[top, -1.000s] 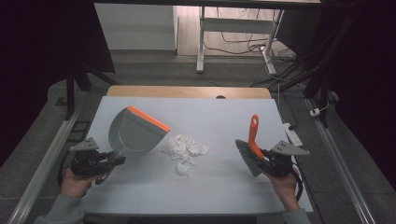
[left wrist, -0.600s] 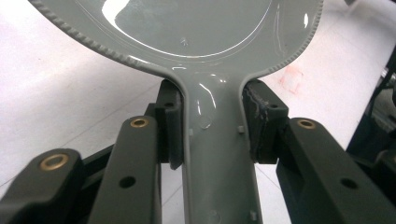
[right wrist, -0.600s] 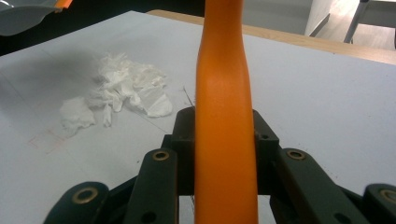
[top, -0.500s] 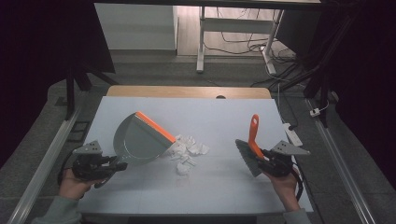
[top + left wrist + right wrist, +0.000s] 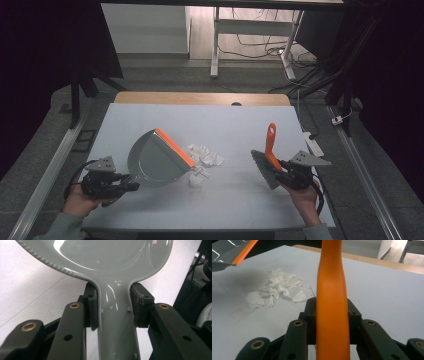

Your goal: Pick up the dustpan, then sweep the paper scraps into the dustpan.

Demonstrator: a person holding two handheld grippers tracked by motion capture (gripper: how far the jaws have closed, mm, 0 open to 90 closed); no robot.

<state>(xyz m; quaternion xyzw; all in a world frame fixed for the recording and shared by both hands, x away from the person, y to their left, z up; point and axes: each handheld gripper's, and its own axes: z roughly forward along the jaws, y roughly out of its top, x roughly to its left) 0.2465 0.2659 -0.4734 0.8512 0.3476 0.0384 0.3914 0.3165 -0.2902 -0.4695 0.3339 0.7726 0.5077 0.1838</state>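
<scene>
the left gripper (image 5: 131,186) clamps the handle of the grey dustpan (image 5: 155,160), whose orange lip faces right, just beside the crumpled white paper (image 5: 204,156) near the middle of the white table (image 5: 235,120); the right gripper (image 5: 278,169) at the near right grips the orange handle of the brush (image 5: 269,152), bristles at its left, well apart from the paper

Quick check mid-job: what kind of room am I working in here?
Probably a lab or test workspace, not a home: a white-topped work table between metal floor rails, with loose cables under a white-framed desk behind.
</scene>
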